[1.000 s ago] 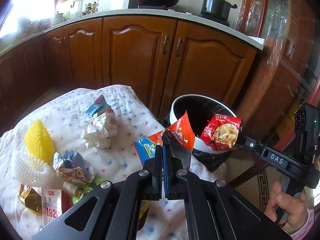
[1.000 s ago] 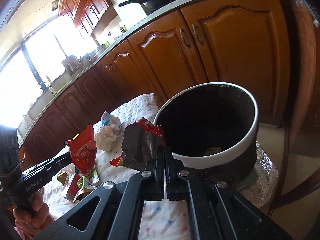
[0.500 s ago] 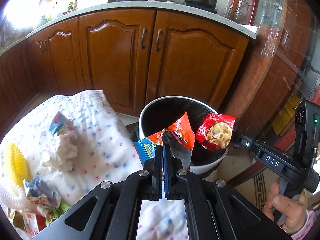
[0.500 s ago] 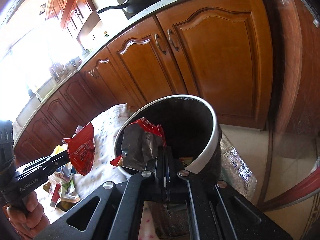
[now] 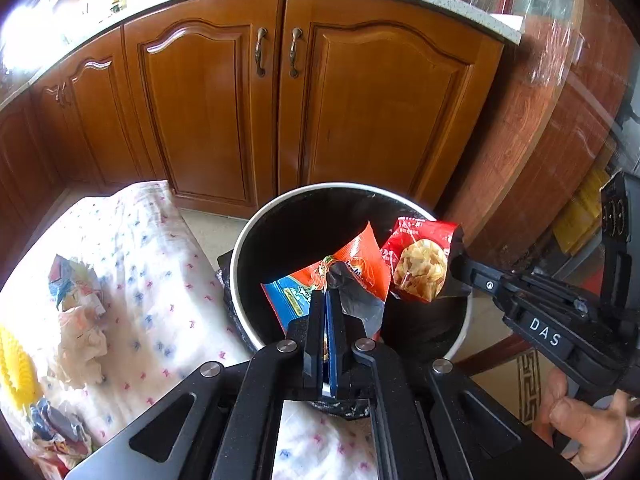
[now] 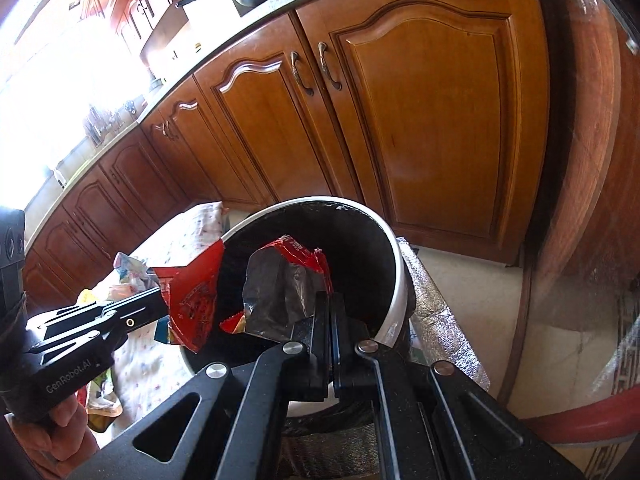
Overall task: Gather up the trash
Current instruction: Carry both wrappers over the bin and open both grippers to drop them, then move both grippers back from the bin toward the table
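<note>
Tongs clamped on wrappers over the bin (image 5: 240, 248): left (image 5: 325, 300) orange-blue (image 5: 360, 256), right (image 6: 330, 304) red (image 6: 288, 280).

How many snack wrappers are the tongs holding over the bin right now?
2. The orange-and-blue wrapper is clamped in the left tongs above the bin. The red chip bag is clamped in the right tongs, over the bin's right side. More trash lies on the cloth.

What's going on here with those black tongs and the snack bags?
A person is clearing rubbish with a clamp tool in each hand. The left gripper is shut on an orange and blue wrapper, the right gripper on a red chip bag. Both hang over the open bin. More litter lies on the cloth-covered table.
</note>
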Demonstrator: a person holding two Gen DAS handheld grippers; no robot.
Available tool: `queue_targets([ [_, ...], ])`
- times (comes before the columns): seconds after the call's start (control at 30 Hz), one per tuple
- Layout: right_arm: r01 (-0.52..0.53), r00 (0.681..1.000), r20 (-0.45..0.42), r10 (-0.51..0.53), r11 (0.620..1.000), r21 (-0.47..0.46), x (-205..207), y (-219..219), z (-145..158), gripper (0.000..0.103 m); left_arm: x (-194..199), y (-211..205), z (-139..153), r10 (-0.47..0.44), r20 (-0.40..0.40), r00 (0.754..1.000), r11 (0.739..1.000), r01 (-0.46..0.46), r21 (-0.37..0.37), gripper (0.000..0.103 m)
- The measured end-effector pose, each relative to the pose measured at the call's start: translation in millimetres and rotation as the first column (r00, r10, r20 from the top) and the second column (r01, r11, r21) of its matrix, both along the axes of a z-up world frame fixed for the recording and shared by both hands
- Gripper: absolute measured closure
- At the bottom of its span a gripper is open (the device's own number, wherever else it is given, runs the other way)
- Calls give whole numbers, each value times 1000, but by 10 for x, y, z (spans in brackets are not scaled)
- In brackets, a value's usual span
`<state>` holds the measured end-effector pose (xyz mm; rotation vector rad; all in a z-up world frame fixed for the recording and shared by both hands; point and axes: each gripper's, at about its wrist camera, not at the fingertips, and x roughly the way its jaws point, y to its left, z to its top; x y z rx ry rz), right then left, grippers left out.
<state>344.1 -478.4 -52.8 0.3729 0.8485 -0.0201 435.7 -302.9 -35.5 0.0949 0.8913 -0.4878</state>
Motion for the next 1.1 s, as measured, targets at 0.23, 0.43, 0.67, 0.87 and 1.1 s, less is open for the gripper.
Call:
queue_targets([
  [0.23,-10,1000,-20,10,1000,3,46,-22,-42,90,-6,-54,-45,33,-13,999,999,-33,11,62],
  [0.43,9,1000,16,-10,1000,28,-61,-57,7,64,-227,125,7,59,7,998,998,-59,-21,56],
  [0.67,23,996,79,-31,995,93,-270,24,116,39,-678,503,71,114,37,993,992,-111,-61,52],
  [0.87,16,990,136,-38,987,160,-564,294,131,19,-1066,891,29,170,43,984,984,-167,-62,51],
  [1.1,-51,993,117,28,979,199,-724,742,61,19,-1443,1428,29,272,50,961,961,-269,-61,51],
])
